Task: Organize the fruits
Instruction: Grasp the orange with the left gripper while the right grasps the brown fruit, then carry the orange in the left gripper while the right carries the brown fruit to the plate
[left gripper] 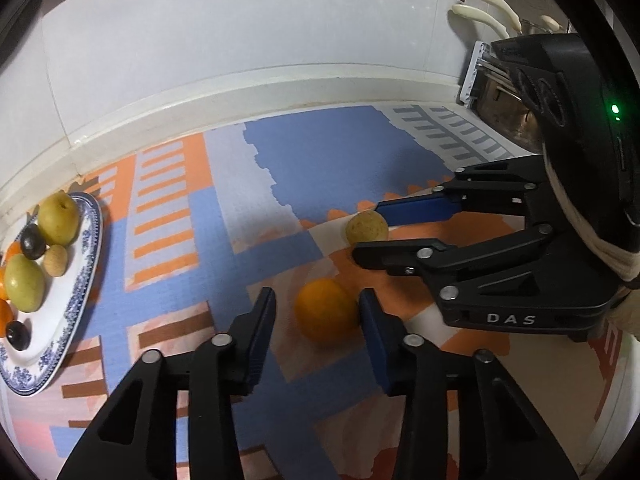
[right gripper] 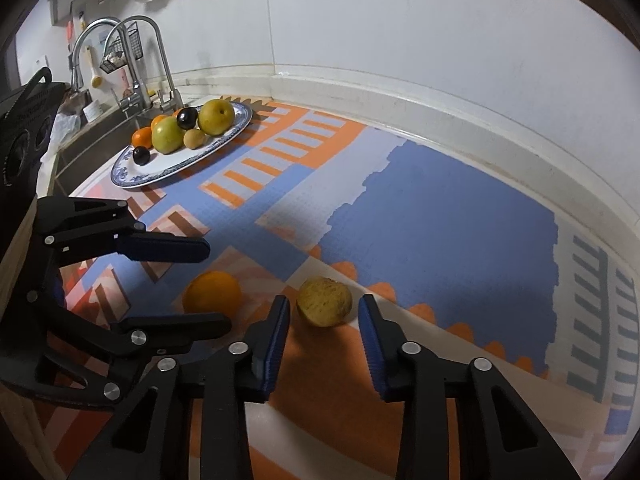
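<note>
An orange (left gripper: 326, 314) lies on the patterned mat between the open fingers of my left gripper (left gripper: 318, 300); its right finger touches or nearly touches the fruit. The orange also shows in the right wrist view (right gripper: 212, 292), with the left gripper (right gripper: 216, 284) around it. A rough yellow-brown fruit (right gripper: 325, 301) lies between the open fingers of my right gripper (right gripper: 324, 308), apart from both. In the left wrist view this fruit (left gripper: 367, 227) sits between the right gripper's (left gripper: 366, 232) fingers. A blue-and-white plate (left gripper: 76, 300) at the left holds several fruits; it also shows in the right wrist view (right gripper: 168, 172).
A white tiled wall (left gripper: 240, 40) and raised ledge run along the back of the counter. A sink with two taps (right gripper: 132, 64) lies beyond the plate. A knife rack (left gripper: 484, 76) stands at the far right.
</note>
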`<state>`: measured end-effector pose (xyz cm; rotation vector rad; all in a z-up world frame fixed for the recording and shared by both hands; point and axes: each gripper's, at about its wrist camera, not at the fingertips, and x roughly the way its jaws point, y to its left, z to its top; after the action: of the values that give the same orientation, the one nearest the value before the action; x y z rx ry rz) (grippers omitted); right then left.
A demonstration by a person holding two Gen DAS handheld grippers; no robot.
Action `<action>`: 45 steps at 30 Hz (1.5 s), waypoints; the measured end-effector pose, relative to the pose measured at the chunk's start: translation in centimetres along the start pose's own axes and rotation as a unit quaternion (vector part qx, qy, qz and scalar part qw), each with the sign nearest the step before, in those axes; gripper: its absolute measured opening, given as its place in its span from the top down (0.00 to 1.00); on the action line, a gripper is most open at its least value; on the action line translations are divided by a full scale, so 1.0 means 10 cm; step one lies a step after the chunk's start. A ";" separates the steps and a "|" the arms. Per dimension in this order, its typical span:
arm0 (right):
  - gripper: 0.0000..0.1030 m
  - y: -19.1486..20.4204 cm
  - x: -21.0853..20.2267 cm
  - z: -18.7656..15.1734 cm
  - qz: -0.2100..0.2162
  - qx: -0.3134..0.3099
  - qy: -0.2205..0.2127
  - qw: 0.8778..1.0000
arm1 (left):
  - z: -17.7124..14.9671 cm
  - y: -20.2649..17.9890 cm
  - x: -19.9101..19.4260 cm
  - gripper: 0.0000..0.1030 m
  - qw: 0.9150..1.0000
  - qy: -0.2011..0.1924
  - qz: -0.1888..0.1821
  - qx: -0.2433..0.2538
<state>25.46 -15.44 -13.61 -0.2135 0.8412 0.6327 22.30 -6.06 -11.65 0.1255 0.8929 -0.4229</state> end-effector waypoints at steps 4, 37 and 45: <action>0.70 -0.01 0.05 0.01 0.004 0.011 0.002 1.000 | 0.00 0.01 0.02 0.69 1.000 0.003 -0.003 -0.003; 0.70 0.58 -0.62 0.17 0.000 0.034 -0.071 0.997 | -0.14 0.23 -0.95 0.69 0.993 -0.089 0.059 -0.046; 0.70 0.84 -0.68 0.29 0.012 0.019 -0.084 0.996 | -0.22 0.40 -1.26 0.69 0.988 -0.114 0.080 -0.065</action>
<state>18.90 -10.53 -6.07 -0.1145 0.6948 0.6469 15.37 1.99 -3.52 0.0273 0.6771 -0.2234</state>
